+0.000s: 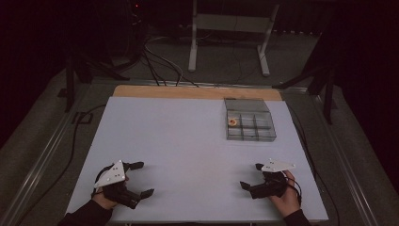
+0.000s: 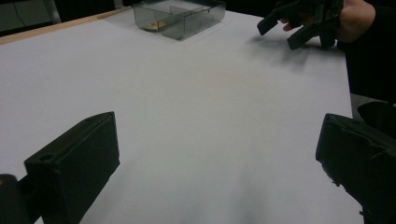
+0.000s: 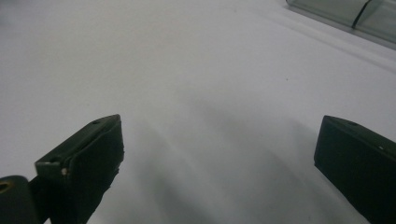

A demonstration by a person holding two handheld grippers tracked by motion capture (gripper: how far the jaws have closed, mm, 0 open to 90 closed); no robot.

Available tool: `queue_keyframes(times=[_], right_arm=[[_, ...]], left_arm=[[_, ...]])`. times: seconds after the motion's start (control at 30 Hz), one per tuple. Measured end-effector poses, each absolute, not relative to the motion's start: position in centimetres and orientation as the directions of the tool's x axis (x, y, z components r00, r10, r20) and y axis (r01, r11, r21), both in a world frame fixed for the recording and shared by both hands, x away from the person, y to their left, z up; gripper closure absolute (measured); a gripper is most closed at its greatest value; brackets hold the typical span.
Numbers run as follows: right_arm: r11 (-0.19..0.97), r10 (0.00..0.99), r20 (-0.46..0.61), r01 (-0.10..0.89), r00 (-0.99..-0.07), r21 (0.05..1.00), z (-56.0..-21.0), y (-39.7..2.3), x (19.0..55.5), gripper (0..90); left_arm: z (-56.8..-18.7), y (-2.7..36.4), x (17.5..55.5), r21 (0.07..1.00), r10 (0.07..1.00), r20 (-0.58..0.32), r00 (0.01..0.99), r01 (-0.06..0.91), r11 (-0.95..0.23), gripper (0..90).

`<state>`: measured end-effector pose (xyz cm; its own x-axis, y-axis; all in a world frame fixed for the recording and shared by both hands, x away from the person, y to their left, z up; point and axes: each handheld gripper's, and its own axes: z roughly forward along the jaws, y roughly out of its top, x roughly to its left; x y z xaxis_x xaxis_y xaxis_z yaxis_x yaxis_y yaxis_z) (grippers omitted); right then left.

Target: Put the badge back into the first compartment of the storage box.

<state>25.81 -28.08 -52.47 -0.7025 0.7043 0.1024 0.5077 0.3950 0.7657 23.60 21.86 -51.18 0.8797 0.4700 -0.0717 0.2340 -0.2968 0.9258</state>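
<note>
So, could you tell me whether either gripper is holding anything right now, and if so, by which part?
Nothing is held. The left gripper and the right gripper both have their jaws wide open over bare white table.

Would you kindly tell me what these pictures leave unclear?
- Small orange-and-white item in the clear compartment box: too small and dim in the high view to identify.
- Compartment box in the right gripper view: cut off by the top edge.
- Room beyond the white table: lost in darkness.
</note>
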Motion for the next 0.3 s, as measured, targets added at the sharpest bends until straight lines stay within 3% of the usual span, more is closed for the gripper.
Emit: queue_keyframes(times=[0.3], right_arm=[[0.397,0.703,0.109,0.514,-0.703,0.76,-52.45,-27.91,25.86,1.3]], left_arm=[[-51.17,21.85,23.59,0.925,0.47,-0.071,0.88,0.234,-0.298,0.3]])
